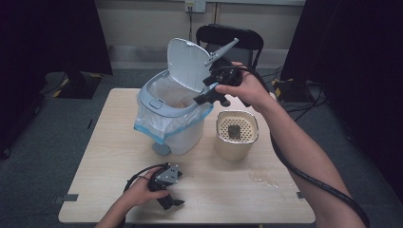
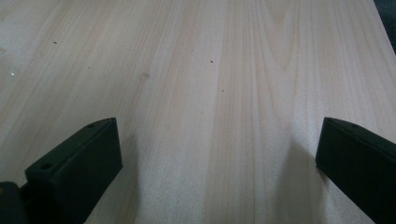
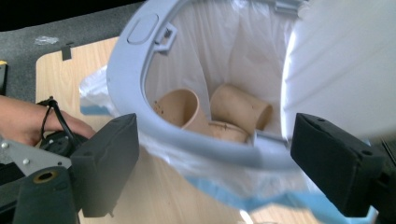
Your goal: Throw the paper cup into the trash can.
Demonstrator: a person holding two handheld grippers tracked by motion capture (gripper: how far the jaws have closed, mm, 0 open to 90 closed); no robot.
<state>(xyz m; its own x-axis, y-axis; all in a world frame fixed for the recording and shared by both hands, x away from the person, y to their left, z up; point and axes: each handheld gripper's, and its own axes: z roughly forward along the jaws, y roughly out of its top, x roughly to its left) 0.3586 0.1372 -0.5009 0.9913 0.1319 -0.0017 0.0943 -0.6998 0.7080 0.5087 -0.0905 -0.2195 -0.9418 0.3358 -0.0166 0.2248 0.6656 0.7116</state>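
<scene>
A pale blue-grey waste bin point(image 1: 177, 135) stands at the middle back of the table, its lid point(image 1: 187, 64) raised and a white liner with a blue hem folded over the rim. My right gripper point(image 1: 204, 97) hovers over the bin's right rim, pointing down into it. In the right gripper view its jaws point(image 3: 215, 135) stand open with nothing between them, above three beige paper cups point(image 3: 180, 107) lying in the liner. My left gripper point(image 1: 173, 203) rests near the front edge, open point(image 2: 219, 140) over bare wood.
A beige pot point(image 1: 236, 147) with a perforated insert holding a dark lump point(image 1: 234, 131) stands right of the bin. A wet smear point(image 1: 263, 178) marks the table point(image 1: 109, 142) in front of it. A black chair point(image 1: 230, 38) stands behind.
</scene>
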